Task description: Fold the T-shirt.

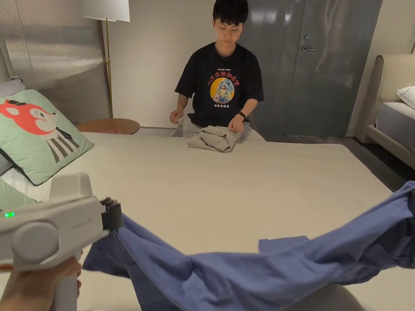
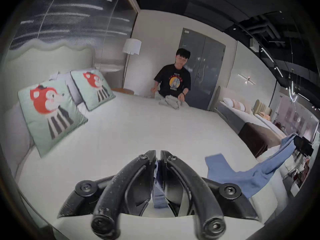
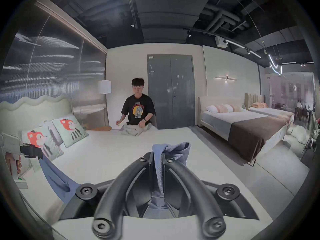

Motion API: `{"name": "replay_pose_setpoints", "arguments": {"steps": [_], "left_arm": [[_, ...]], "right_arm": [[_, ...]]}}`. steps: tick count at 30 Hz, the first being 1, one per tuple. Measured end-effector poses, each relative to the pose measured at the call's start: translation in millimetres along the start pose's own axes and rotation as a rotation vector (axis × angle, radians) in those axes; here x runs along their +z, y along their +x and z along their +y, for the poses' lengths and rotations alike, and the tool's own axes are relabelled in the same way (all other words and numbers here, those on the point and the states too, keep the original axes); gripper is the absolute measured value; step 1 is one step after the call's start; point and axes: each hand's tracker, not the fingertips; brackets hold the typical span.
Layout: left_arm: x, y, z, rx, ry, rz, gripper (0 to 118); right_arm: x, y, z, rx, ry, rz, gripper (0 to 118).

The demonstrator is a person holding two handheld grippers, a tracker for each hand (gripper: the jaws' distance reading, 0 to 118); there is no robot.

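Observation:
A blue T-shirt (image 1: 259, 275) hangs stretched between my two grippers, low over the near edge of a white bed (image 1: 243, 182). One loose flap rests on the bed surface. My left gripper (image 1: 114, 218) is at the left, shut on one end of the shirt. In the left gripper view its jaws (image 2: 158, 157) are pressed together on blue cloth, and the right gripper (image 2: 303, 146) holds the far end of the T-shirt (image 2: 242, 176). In the right gripper view, my right gripper (image 3: 157, 157) is shut on a bunched piece of the T-shirt (image 3: 171, 148).
A person sits across the bed with hands on a beige garment (image 1: 212, 138). A fox-print pillow (image 1: 36, 133) lies at the left, with a round side table (image 1: 108, 125) and a floor lamp (image 1: 106, 10) behind. A second bed (image 1: 395, 117) stands to the right.

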Motion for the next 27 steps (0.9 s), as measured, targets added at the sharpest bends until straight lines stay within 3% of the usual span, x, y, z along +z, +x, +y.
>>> {"name": "replay_pose_setpoints", "arguments": {"steps": [8,12,21,27], "left_arm": [[24,-24,-85,0.044,-0.132,0.045,5],[23,-38,-119,0.08,-0.203,0.063,5],[23,-56,-190,0.091,-0.339,0.117,5],[16,-61,-221,0.057,-0.387,0.156,5]], "right_arm": [[51,4,-77,-0.011,-0.163,-0.04,10],[57,16,-120,-0.071,-0.289,-0.066,10],[53,35,-209,-0.075,-0.547,-0.166,10],[52,46,-238,-0.055,-0.612,-0.205,10]]}}
